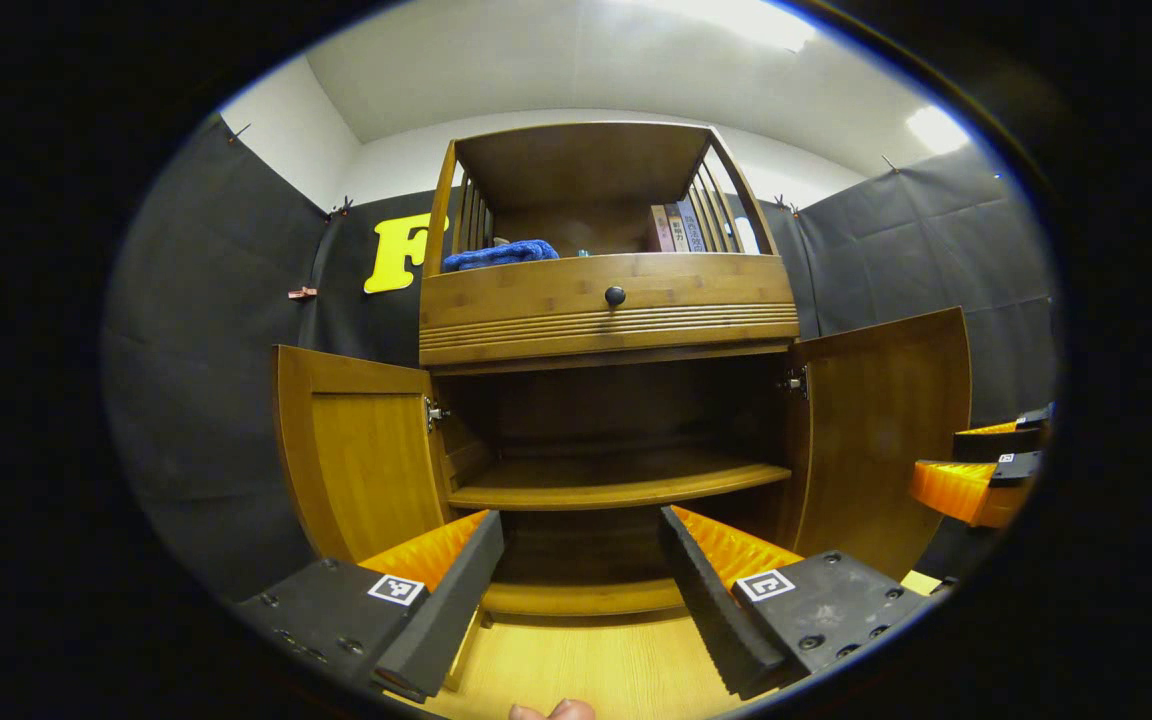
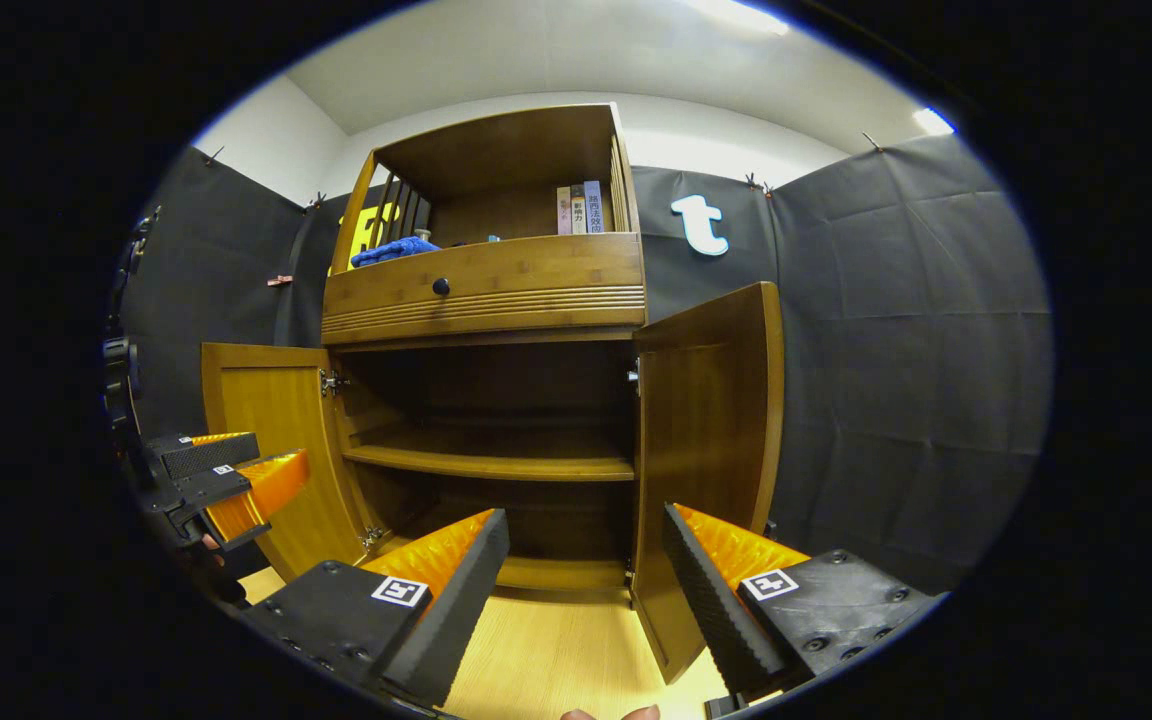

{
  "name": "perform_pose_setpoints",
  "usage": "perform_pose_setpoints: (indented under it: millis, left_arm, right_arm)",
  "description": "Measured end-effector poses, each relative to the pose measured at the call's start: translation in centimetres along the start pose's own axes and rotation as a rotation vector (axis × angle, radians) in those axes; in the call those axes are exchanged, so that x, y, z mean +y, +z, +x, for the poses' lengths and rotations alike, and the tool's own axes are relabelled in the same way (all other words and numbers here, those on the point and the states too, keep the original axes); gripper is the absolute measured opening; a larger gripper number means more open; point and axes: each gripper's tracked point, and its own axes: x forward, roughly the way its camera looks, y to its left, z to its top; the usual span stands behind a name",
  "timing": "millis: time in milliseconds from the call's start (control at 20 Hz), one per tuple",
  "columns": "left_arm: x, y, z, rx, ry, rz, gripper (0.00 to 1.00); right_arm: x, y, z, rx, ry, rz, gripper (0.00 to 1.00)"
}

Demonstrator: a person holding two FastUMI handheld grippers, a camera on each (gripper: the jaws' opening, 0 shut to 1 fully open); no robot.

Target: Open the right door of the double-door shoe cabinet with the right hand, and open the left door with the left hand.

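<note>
The wooden shoe cabinet [image 1: 606, 300] stands ahead with both lower doors swung wide. Its left door [image 1: 361, 460] and right door [image 1: 881, 430] hang outward, baring a dark interior with one shelf [image 1: 616, 485]. My left gripper [image 1: 581, 570] is open in front of the cabinet's base, nothing between its fingers. In the right gripper view the same left door [image 2: 271, 450], right door [image 2: 706, 430] and shelf [image 2: 491, 462] show. My right gripper [image 2: 586, 570] is open and holds nothing, close to the right door's lower edge. Each gripper appears at the other view's edge: right gripper [image 1: 981, 475], left gripper [image 2: 221, 475].
A drawer with a dark knob [image 1: 615, 295] sits above the doors. The open top compartment holds a blue cloth [image 1: 501, 254] and books [image 1: 676, 228]. Black cloth walls [image 2: 896, 380] close in on both sides. Light wooden floor [image 1: 576, 665] lies in front.
</note>
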Motion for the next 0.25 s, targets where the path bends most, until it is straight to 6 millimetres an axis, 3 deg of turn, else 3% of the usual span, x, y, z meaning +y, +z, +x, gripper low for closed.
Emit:
perform_pose_setpoints:
  millis: [250]
  left_arm:
    - [-0.10, -0.05, -0.11, -0.001, 0.000, -0.002, 1.00]
  right_arm:
    - [0.12, 0.05, -0.17, -0.004, 0.005, -0.004, 0.98]
